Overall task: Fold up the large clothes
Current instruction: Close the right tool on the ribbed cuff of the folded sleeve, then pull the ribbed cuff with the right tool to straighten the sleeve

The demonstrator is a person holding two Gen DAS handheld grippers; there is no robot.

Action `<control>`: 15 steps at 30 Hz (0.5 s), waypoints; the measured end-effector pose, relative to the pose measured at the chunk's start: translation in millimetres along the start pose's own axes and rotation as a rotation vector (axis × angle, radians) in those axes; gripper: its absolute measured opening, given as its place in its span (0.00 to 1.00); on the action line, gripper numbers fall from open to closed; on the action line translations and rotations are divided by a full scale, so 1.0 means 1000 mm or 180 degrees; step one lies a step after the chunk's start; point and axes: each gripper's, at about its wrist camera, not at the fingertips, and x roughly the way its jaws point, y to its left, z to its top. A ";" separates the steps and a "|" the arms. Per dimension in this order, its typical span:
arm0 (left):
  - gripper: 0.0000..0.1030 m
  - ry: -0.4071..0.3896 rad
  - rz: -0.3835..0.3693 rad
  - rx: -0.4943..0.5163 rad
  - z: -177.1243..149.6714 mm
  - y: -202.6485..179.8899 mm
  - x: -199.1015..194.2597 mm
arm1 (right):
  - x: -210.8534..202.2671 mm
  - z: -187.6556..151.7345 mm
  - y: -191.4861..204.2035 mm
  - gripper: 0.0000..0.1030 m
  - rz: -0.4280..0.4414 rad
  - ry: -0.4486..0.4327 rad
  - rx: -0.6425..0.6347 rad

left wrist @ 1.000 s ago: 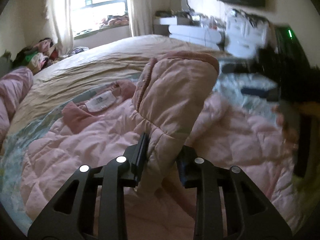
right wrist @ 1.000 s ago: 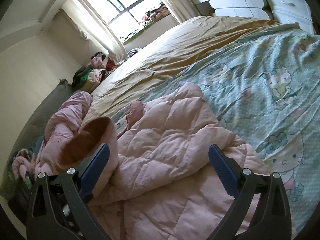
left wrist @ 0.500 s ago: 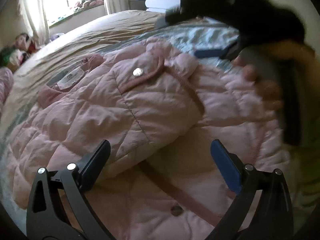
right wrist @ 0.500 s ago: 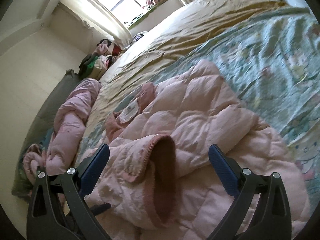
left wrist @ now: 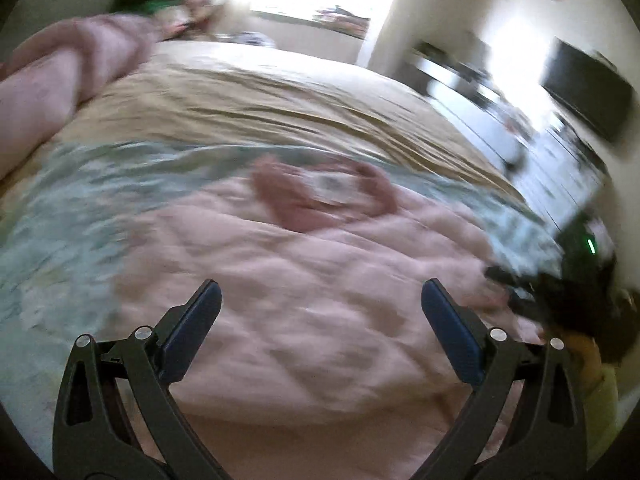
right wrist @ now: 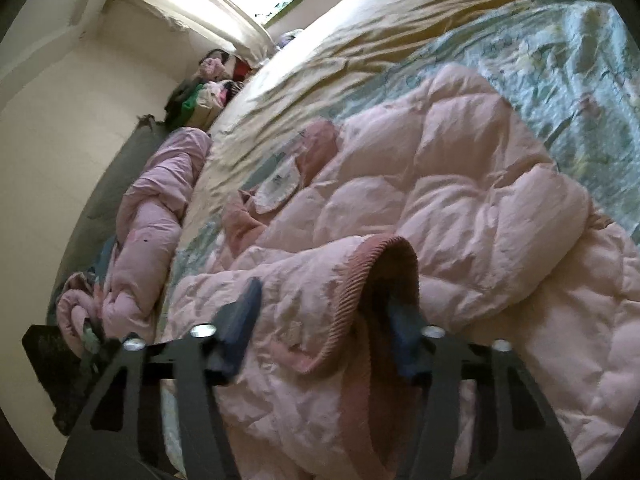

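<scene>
Pink quilted jacket (right wrist: 460,184) spread on bed (right wrist: 400,28), collar toward window. Left gripper (left wrist: 320,312) above jacket body, jaws wide apart, nothing held. Right gripper (right wrist: 324,312) just closing, pads pinching ribbed sleeve cuff (right wrist: 384,256) at jacket's near edge.

The pink padded jacket (right wrist: 460,184) is taking up the near half of the bed (right wrist: 360,52), its sleeve cuff (right wrist: 384,264) lying across the right gripper's (right wrist: 320,320) path at 12 o'clock. Toward 10 o'clock a rolled pink quilt (right wrist: 152,216) is blocking the wall side. From 12 to 2 o'clock bare bedspread is lying open for passage.
</scene>
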 end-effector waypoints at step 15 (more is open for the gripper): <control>0.91 -0.0070 0.0258 -0.0724 0.012 0.077 0.006 | -0.040 0.059 0.111 0.09 -0.0154 -0.0659 -0.1368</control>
